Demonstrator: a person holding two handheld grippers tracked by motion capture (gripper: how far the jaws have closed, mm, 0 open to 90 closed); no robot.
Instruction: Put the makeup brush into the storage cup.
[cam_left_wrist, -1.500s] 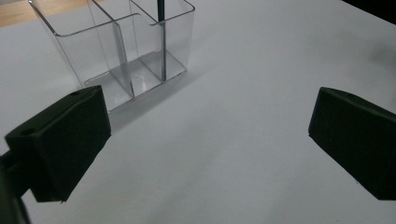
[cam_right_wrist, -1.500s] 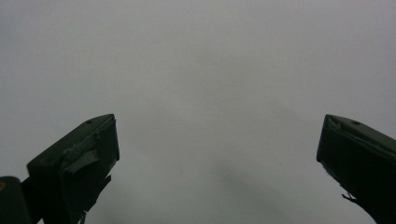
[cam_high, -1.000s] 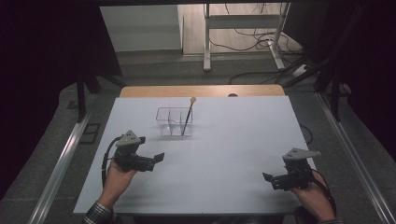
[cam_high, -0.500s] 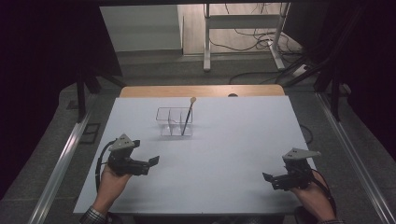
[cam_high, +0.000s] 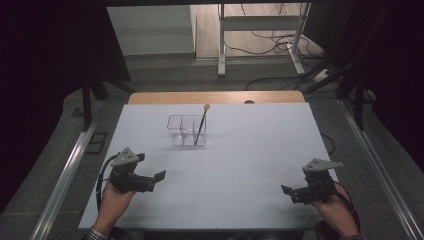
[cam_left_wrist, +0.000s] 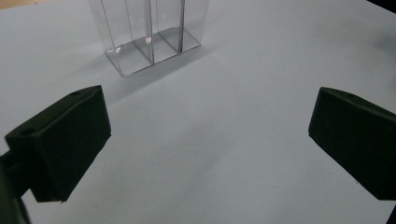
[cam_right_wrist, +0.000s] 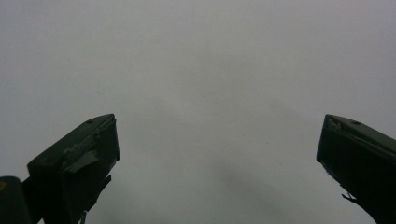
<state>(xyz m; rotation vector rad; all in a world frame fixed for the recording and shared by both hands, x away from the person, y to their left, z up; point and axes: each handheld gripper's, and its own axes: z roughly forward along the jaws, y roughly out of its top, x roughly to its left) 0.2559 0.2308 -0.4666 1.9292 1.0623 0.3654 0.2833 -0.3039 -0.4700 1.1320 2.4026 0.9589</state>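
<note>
Resting low near the white table's (cam_high: 250, 150) front corners, the left gripper (cam_high: 159, 176) and right gripper (cam_high: 286, 190) are both spread wide, empty, pointing inward. Well ahead, a clear plastic three-compartment organiser (cam_high: 186, 130) holds a thin dark stick with a pale round tip (cam_high: 202, 121), leaning in its right compartment.

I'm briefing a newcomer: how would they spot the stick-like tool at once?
Start at the white table. Toward its far side stands a clear divided organizer. In its right compartment leans the thin dark stick, tipped with a pale rounded end, the organizer's sole content.

High view looks down over the white table (cam_high: 240, 165); both claw cameras skim it closely.
</note>
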